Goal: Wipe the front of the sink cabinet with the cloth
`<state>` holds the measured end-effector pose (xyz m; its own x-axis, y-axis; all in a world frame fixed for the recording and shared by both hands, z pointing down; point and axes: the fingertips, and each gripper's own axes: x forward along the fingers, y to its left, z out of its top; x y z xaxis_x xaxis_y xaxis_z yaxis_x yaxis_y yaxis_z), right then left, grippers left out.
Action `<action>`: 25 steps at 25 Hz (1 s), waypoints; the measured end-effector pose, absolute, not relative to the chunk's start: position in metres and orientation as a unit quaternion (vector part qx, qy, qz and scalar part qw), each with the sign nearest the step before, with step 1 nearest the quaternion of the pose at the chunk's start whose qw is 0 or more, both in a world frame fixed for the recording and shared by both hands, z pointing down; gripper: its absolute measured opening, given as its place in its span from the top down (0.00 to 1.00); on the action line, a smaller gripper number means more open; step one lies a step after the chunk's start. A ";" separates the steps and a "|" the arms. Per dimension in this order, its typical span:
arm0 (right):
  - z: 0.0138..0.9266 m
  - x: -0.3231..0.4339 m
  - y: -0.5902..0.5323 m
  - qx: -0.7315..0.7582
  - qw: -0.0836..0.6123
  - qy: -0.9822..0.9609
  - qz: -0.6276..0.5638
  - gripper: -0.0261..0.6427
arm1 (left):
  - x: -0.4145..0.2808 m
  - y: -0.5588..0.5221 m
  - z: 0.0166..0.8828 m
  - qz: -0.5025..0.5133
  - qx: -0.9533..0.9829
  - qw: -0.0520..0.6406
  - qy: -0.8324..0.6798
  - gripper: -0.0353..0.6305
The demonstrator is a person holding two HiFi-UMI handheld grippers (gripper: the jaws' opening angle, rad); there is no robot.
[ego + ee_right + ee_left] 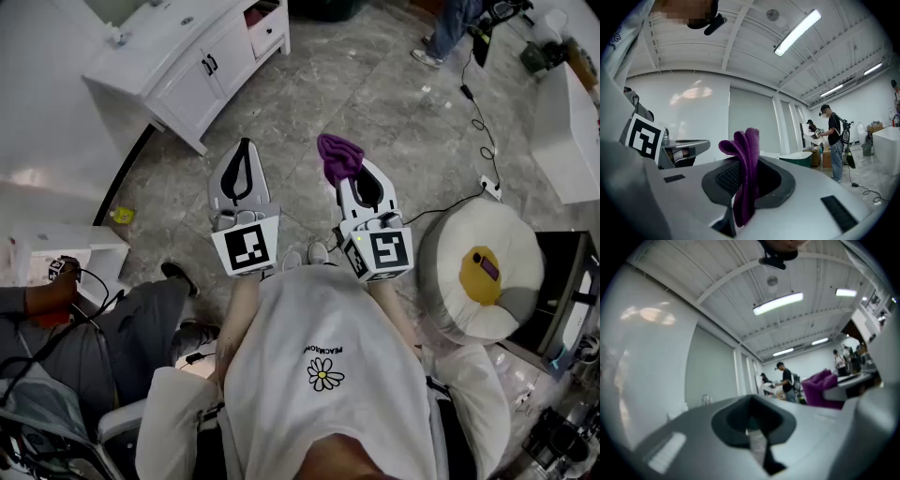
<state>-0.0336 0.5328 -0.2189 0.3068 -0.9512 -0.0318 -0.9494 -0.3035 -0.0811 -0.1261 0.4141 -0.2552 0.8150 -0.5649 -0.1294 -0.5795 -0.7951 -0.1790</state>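
The fingers of the right gripper [749, 165] are clamped on a purple cloth [742, 161], which stands up in folds between them and bunches out past the tips. The fingers of the left gripper [245, 148] are drawn together with only a thin seam between them and carry nothing.

In the head view both grippers are held side by side over the grey marbled floor [375, 84], pointing toward 12 o'clock, the cloth at the tip of the right one. The sink cabinet [192, 80] stands at 10 o'clock from the grippers, white, with dark handles on its doors; the drawer [266, 28] at its right end is open. The cloth is well apart from the cabinet front, with bare floor between them.

At 3 o'clock from the right gripper lies a round white cushion [480, 272] with a yellow centre. A black cable [476, 112] runs over the floor at 2 o'clock. A person [448, 28] in jeans stands at 1 o'clock, and another person [89, 323] in grey trousers sits at 8 o'clock.
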 end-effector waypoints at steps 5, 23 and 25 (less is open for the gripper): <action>-0.218 -0.038 0.524 -0.804 0.034 0.594 -0.009 0.88 | -0.125 0.409 -0.251 0.035 -0.949 0.095 0.299 0.94; -0.185 -0.006 0.557 -0.801 0.072 0.593 -0.038 0.88 | -0.101 0.427 -0.244 0.040 -0.942 0.100 0.317 0.94; -0.177 -0.006 0.555 -0.795 0.075 0.600 -0.052 0.88 | -0.105 0.424 -0.240 0.036 -0.938 0.098 0.331 0.94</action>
<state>-0.0057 0.5550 -0.1771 0.2743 -0.9616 -0.0078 -0.9460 -0.2684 -0.1815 -0.1052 0.4241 -0.2401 0.7789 -0.6131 -0.1321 -0.6272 -0.7620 -0.1611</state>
